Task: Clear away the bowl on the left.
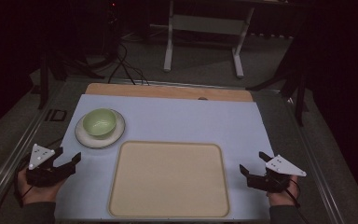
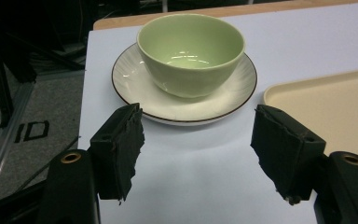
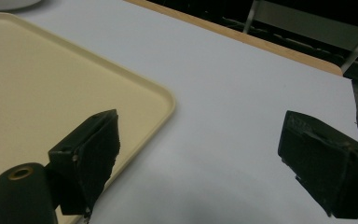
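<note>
Left tool point(image 1: 68, 164): at 8 o'clock, jaws wide apart, empty. Pale green glazed ceramic bowl point(image 1: 99, 122): at 10 o'clock on the white-covered surface point(image 1: 186, 121), seated on a white ribbed saucer point(image 1: 85, 138); likely rigid, slippery, breakable; best gripped across the rim. Cream plastic tray point(image 1: 168, 179): centre, bare, unobstructed. Right tool point(image 1: 254, 165): at 4 o'clock, spread wide, empty.

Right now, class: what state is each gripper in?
Left gripper: open, holding nothing, aimed at the bowl.
Right gripper: open, holding nothing, beside the tray.
</note>
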### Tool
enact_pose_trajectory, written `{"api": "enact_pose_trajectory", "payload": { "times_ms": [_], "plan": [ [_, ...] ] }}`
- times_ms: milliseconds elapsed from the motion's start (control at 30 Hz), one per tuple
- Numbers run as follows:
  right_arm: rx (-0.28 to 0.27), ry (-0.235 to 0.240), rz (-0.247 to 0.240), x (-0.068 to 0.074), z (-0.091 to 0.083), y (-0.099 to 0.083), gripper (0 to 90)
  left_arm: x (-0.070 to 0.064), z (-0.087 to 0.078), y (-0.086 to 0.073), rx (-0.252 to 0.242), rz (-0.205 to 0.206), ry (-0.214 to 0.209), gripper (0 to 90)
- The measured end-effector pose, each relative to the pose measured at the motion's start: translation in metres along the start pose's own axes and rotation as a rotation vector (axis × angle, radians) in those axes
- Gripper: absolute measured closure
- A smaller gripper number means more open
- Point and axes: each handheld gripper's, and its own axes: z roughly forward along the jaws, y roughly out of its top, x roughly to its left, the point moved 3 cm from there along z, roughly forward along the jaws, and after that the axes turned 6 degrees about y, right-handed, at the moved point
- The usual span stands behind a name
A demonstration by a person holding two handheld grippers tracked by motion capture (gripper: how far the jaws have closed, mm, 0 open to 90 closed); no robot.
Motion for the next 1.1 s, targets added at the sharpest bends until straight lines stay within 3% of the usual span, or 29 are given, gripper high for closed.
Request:
{"api": "enact_pose_trajectory", "payload": {
  "times_ms": [567,967,1100],
  "plan": [
    [-0.006,-0.012,0.006,0.0,-0.001,0.0,12.1,0.004,0.001,0.001,-0.002,-0.049,-0.008,33.8],
    [-0.018,-0.016,0.003,0.0,-0.001,0.0,12.1,0.006,-0.001,0.015,-0.036,-0.085,-0.002,33.9],
    [-0.019,-0.017,0.011,-0.001,0.0,0.0,12.1,0.005,0.001,0.023,-0.046,-0.08,0.004,33.9]
  ]
}}
